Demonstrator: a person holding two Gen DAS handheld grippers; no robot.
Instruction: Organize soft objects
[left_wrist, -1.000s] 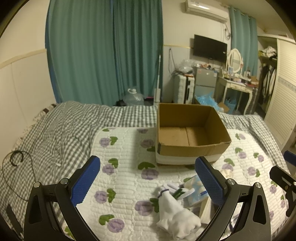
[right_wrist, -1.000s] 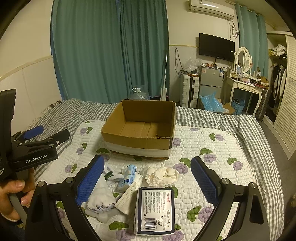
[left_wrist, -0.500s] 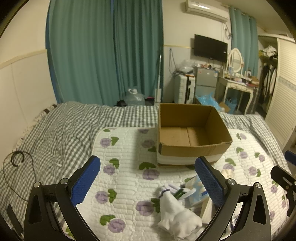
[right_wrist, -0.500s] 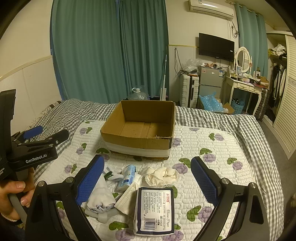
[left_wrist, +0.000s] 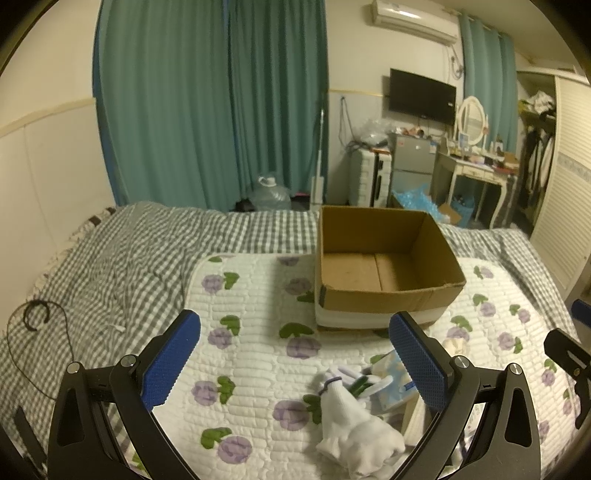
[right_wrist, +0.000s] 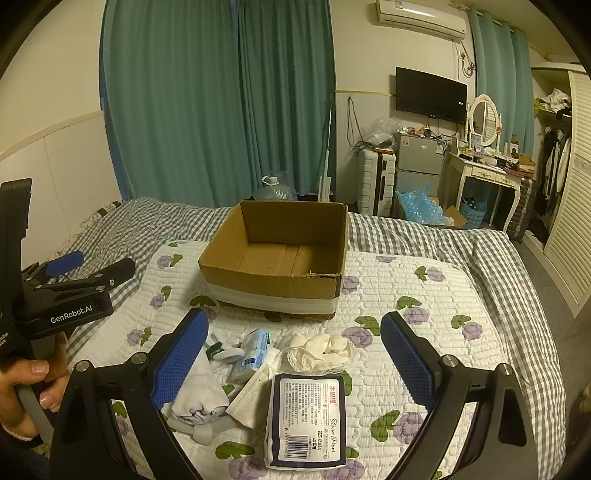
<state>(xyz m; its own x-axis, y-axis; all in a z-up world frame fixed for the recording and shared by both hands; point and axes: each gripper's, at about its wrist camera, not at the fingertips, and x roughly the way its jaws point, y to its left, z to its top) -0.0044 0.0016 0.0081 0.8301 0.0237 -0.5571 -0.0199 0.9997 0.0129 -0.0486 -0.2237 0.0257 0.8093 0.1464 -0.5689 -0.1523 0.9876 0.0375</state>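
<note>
both grippers hover over the bed with their blue-padded jaws spread wide and nothing between them. the right gripper (right_wrist: 293, 354) hangs above a small heap of soft things on the floral quilt (right_wrist: 417, 295): a dark-edged tissue pack (right_wrist: 306, 417) lies nearest, label up, with a folded face mask (right_wrist: 251, 391) touching its left side. just beyond sit a cream lace-trimmed cloth (right_wrist: 321, 349), a pale blue tissue packet (right_wrist: 251, 349) and, under the left jaw, a rolled white sock (right_wrist: 199, 391). the left gripper (left_wrist: 295, 360) is held off to the left of the heap; in its own view the white sock (left_wrist: 351, 428) lies low between its jaws, nearer the right one, with the blue packet (left_wrist: 391, 380) beside it. a hand (right_wrist: 22, 391) grips the left tool's handle. past the heap, an open cardboard box (right_wrist: 280, 258) stands empty on the quilt, which covers a grey checked blanket (left_wrist: 122, 266).
</note>
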